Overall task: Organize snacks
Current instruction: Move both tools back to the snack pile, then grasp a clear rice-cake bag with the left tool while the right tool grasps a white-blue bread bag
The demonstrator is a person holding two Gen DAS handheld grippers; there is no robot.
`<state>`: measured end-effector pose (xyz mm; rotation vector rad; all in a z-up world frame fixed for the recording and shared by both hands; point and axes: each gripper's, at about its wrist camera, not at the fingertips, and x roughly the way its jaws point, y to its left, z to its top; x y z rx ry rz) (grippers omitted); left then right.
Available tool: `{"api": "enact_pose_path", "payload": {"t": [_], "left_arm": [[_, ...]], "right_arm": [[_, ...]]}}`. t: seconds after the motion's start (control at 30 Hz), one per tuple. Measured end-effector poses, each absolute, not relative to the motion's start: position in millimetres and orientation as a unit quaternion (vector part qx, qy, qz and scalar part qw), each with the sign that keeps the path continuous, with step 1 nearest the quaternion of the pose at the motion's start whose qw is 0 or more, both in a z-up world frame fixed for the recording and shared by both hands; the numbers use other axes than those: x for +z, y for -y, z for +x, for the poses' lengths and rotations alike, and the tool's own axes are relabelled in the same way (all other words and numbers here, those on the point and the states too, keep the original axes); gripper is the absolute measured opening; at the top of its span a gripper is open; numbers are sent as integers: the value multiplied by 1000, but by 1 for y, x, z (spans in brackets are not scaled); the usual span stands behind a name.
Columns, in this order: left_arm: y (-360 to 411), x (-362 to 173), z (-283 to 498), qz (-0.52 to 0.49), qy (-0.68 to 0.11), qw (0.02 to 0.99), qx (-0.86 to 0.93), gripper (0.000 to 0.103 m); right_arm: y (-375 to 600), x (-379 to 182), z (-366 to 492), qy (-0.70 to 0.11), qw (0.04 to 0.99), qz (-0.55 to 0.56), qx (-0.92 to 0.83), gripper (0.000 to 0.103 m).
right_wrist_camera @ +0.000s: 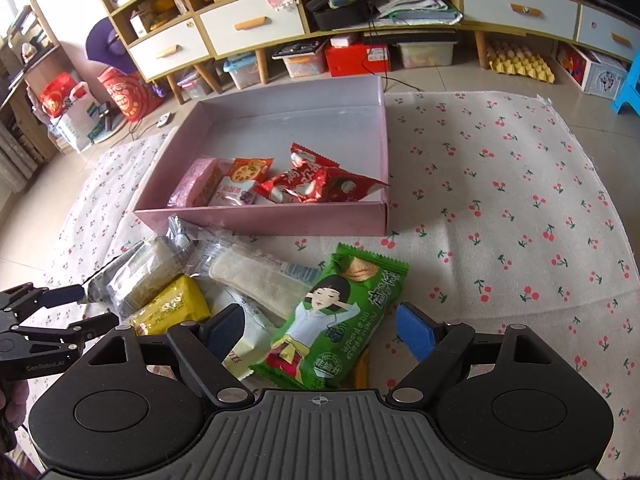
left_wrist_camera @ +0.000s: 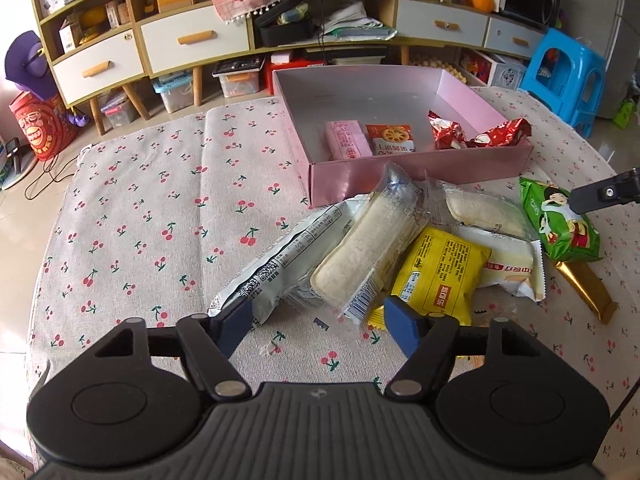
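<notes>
Landmark: the pink box [left_wrist_camera: 416, 164], open-topped, standing on my cherry-print cloth [left_wrist_camera: 160, 208].

Inside the box, against its near wall: one pink packet [left_wrist_camera: 347, 141], one orange-and-white biscuit packet [left_wrist_camera: 390, 140] touching it, and red foil packets [right_wrist_camera: 316, 182] beside those.

In front of the box, loose on the cloth, a pile of snacks: a grey-white barcode packet [left_wrist_camera: 276, 268]; a clear-wrapped pale bar [left_wrist_camera: 360, 252] leaning over it, one end just below the box wall; a second clear-wrapped pale cake [left_wrist_camera: 484, 210]; a yellow packet [left_wrist_camera: 438, 276]; a white-and-cream packet [left_wrist_camera: 512, 268] tucked under it; a green packet [right_wrist_camera: 336, 320] with a drawn girl; a gold-wrapped bar [left_wrist_camera: 588, 284] partly beneath the green one.

My left gripper [left_wrist_camera: 318, 324]: released, jaws spread wide, nothing between them, low over the cloth on the near side of the pile, one blue pad by the barcode packet, the other by the yellow one.

My right gripper [right_wrist_camera: 320, 330]: released, jaws spread, the green packet lying between the pads; whether either pad touches it I cannot tell.

Behind the box, across a tiled floor [right_wrist_camera: 424, 76]: a wooden sideboard [left_wrist_camera: 192, 40] with white drawers, storage tubs and a red box under it, a blue plastic stool [left_wrist_camera: 564, 76] to one side.
</notes>
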<state>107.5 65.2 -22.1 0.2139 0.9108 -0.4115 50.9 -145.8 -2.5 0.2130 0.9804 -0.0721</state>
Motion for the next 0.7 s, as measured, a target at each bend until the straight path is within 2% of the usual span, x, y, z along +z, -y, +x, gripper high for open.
{"api": "enact_pose_path", "payload": {"t": [0.07, 0.23, 0.37, 0.5, 0.7], "left_arm": [[-64, -23, 107, 106, -433, 870, -212, 49], [-59, -27, 114, 108, -423, 868, -236, 37], [-52, -32, 121, 112, -420, 869, -239, 35], [-45, -36, 127, 118, -422, 865, -244, 34], [-43, -37, 128, 129, -423, 859, -257, 39]], "right_arm": [[139, 0, 53, -456, 885, 94, -14, 85], [125, 2, 61, -418, 903, 73, 62, 84], [117, -4, 72, -417, 902, 73, 79, 81], [116, -15, 86, -432, 897, 66, 71, 69], [115, -33, 98, -456, 887, 45, 61, 68]]}}
